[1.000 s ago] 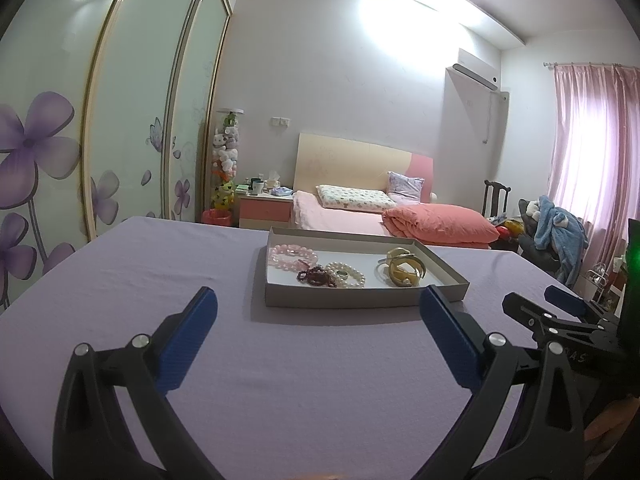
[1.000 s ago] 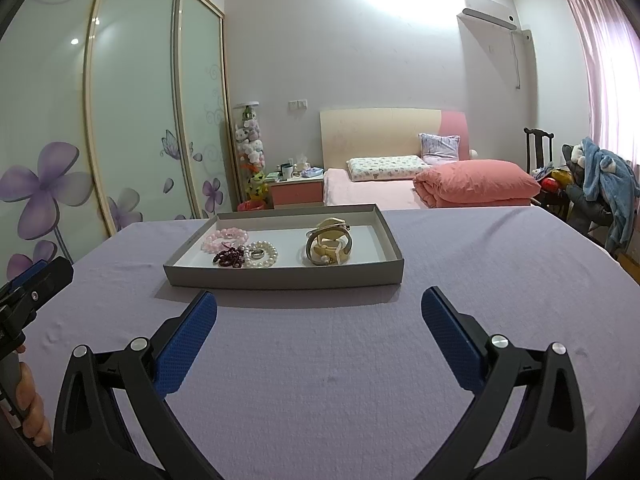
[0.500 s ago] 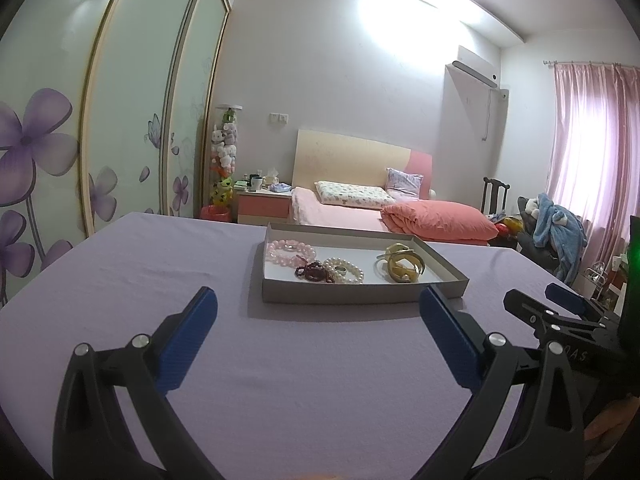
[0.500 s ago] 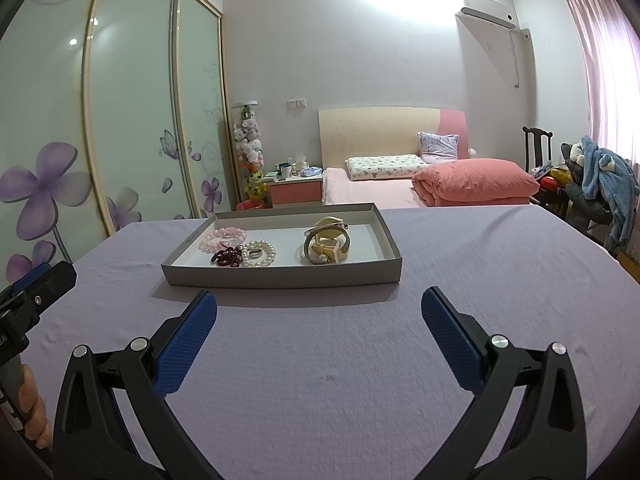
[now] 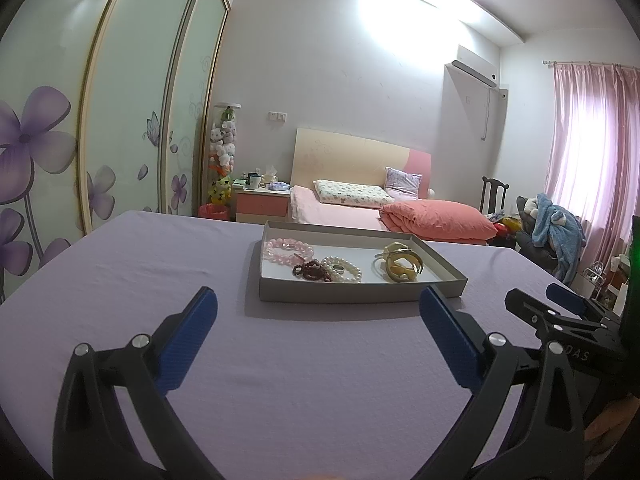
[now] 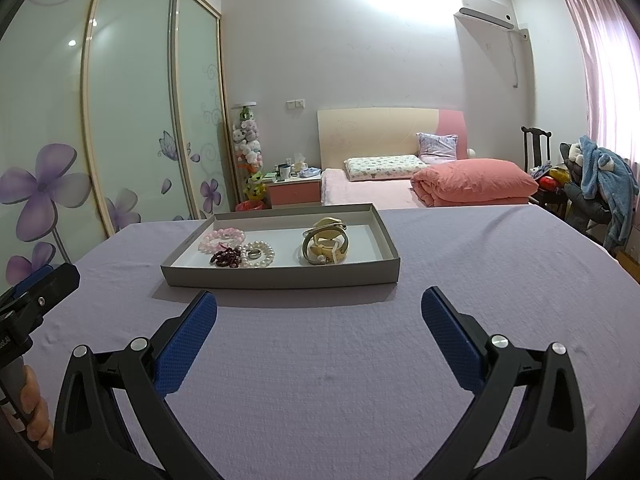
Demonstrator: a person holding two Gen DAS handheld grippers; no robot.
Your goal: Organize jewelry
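**Both grippers spread wide before the jewelry tray**

The left gripper [image 5: 318,312] and right gripper [image 6: 319,310] hover above the lilac-covered surface [image 6: 320,380], jaws released and holding nothing. Just beyond them sits a shallow grey tray [image 6: 280,276]. In its left half lie a pink bead bracelet [image 6: 222,238], a dark red bead bracelet [image 6: 227,258] and a pearl bracelet [image 6: 260,255] ringed around a small band, all touching. Gold bangles [image 6: 325,247] rest apart, toward the tray's right.
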